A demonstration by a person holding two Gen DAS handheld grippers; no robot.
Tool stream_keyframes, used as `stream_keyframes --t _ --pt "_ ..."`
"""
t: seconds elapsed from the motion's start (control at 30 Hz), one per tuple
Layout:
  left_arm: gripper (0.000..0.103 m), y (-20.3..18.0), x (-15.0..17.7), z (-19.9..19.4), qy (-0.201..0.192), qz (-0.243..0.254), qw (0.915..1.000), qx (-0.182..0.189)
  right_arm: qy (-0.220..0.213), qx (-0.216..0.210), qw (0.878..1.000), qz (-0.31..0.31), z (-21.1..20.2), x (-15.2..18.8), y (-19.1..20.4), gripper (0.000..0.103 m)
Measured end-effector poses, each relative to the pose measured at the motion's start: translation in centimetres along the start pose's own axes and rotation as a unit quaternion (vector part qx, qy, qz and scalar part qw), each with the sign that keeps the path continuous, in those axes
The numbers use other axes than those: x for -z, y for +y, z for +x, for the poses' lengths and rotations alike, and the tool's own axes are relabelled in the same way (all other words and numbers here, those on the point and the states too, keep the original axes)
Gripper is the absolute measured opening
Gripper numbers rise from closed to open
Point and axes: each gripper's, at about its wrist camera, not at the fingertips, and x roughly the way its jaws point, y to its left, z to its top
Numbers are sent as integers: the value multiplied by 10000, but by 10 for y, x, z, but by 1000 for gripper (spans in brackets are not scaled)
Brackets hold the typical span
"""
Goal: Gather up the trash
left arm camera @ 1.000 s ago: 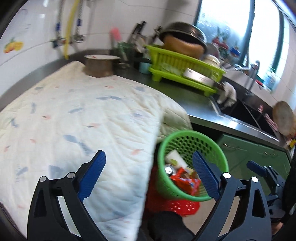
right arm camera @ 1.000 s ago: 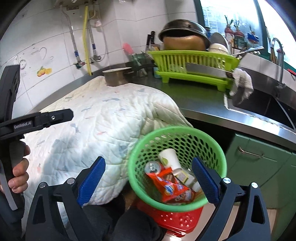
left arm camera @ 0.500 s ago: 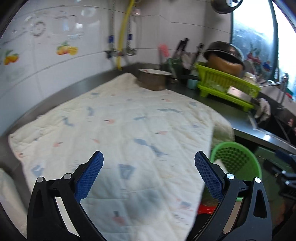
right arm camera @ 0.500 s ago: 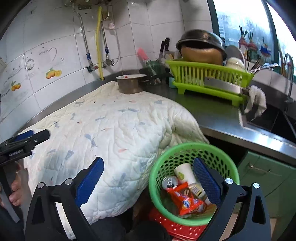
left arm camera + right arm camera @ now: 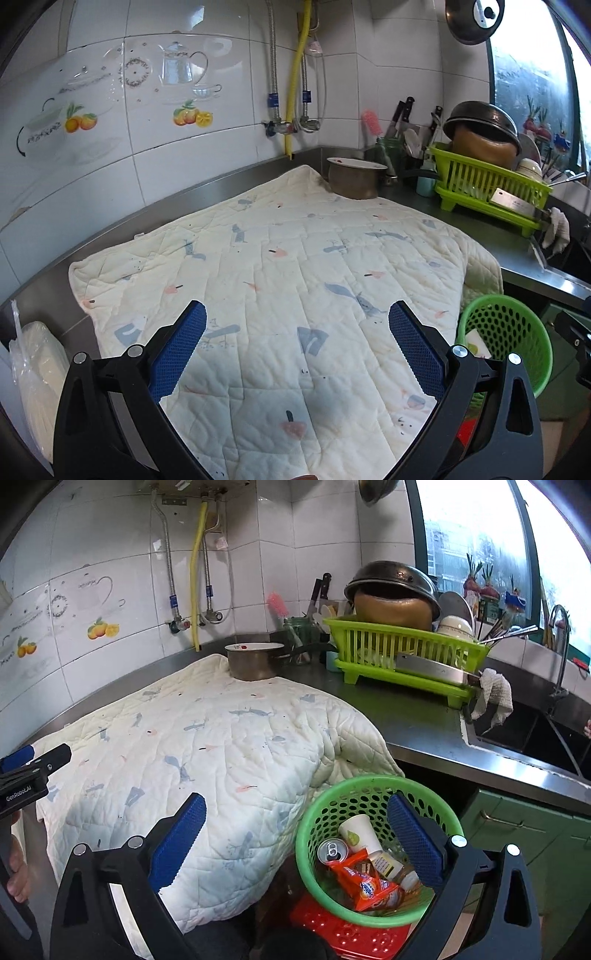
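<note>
Green perforated plastic forms the trash basket (image 5: 380, 853), which sits at the lower right of the right wrist view, just off the counter's edge and beside the hanging corner of the quilted blanket (image 5: 207, 760). Inside it lie a white paper cup (image 5: 360, 832), a drinks can (image 5: 332, 850) and an orange snack wrapper (image 5: 365, 884), packed against one another. A red perforated piece (image 5: 347, 934) shows beneath the basket.

The right gripper (image 5: 295, 843) hangs above the blanket's edge and the basket with its blue pads spread wide, nothing between them. The left gripper (image 5: 295, 349) is likewise spread apart and empty, over the middle of the blanket (image 5: 280, 295); in its view the basket (image 5: 506, 343) peeks out at the lower right, partly hidden by the blanket and the right finger.

The blanket covers most of the steel counter (image 5: 406, 716) in the centre of both views. At its far corner stands a metal pot (image 5: 253, 662), touching the cloth. To the right a lime dish rack (image 5: 406, 653) holds an upturned dark pan (image 5: 397, 581) and a cleaver. A white rag (image 5: 493, 698) droops by the sink at the right edge. A clear bag (image 5: 35, 376) lies at the lower left of the left wrist view.
</note>
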Motion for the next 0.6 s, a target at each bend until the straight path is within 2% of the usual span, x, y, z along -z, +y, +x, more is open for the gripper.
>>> stream_keyframes --t 0.37,0.6 --pt "98 11 5 -8 -156 -112 9996 -206 -113 25 9999 36 -10 1 5 96" --pt "98 11 7 -15 -212 -86 9995 -203 -123 53 9999 88 -13 1 2 96"
